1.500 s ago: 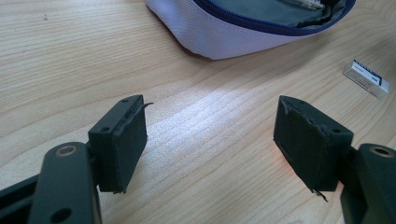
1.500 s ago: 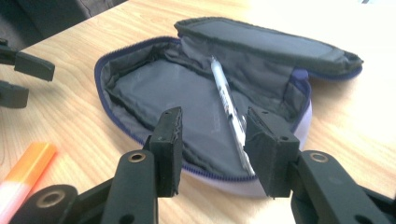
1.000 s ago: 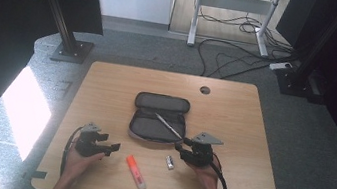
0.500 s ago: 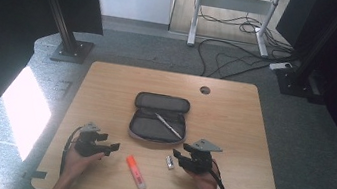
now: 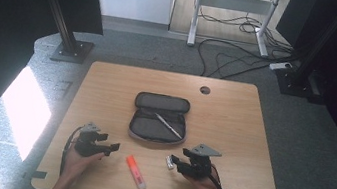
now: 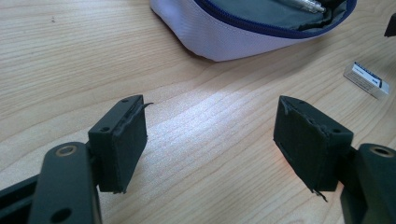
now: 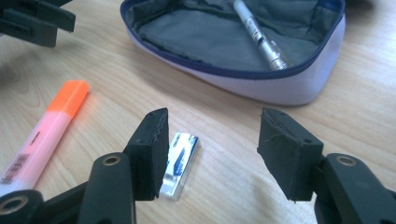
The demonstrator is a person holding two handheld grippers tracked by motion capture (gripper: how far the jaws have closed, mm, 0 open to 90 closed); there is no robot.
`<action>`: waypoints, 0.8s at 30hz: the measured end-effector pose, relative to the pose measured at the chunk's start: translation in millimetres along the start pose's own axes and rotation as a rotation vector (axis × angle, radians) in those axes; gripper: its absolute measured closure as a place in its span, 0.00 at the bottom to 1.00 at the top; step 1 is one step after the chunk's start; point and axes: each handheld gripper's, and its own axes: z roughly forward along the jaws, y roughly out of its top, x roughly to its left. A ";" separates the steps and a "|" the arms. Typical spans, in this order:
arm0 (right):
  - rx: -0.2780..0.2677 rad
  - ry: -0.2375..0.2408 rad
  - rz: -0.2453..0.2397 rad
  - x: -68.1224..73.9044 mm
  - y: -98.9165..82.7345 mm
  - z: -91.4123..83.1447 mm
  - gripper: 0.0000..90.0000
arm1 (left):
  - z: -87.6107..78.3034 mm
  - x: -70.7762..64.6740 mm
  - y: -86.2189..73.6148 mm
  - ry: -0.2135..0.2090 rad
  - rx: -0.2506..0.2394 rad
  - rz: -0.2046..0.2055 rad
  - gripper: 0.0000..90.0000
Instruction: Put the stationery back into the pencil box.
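Pencil case (image 5: 158,122) lies open mid-table (image 5: 251,137), used here as the landmark. Inside it, a silver pen (image 5: 169,125) lies slanted across the lower half; seen again in right gripper view (image 7: 259,35), tip toward the case's near wall.

Right gripper (image 5: 177,163) sits below and right of the case, near the table's front edge, held in the person's right hand. Jaws have just been opening and now stand fairly wide apart, w/ nothing clamped. Small white eraser (image 5: 169,162) w/ blue print lies flat on the wood just below the case's lower right corner; in right gripper view (image 7: 180,163) it rests beside the inner face of the left-hand jaw, part tucked behind it, pads not pressing on it. Whether that jaw touches it, can't tell.

Orange highlighter (image 5: 136,172) lies below the case, between the two grippers, orange cap end toward the case, pale body slanting to the front edge. Also at left in right gripper view (image 7: 46,130).

Left gripper (image 5: 114,147) is below and left of the case, held in the left hand, resting low over bare wood. Jaws wide, empty btw them; in left gripper view (image 6: 210,140) the case's pale outer wall (image 6: 243,32) lies ahead, well apart, eraser (image 6: 367,80) off at right.
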 end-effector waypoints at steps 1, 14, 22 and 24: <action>0.003 0.000 0.000 0.8 -0.6 -0.3 0.46 | -0.3 -0.1 0.1 0.000 0.000 -0.001 0.29; 0.016 0.004 -0.004 7.3 -4.0 2.9 0.44 | -0.7 -0.2 0.1 0.000 -0.001 0.000 0.29; 0.038 0.004 -0.018 13.7 -6.0 9.5 0.45 | -1.6 -0.5 0.5 -0.001 -0.004 0.001 0.29; 0.042 0.004 -0.019 16.1 -6.1 11.0 0.45 | -1.3 -0.7 0.5 -0.001 -0.003 0.002 0.29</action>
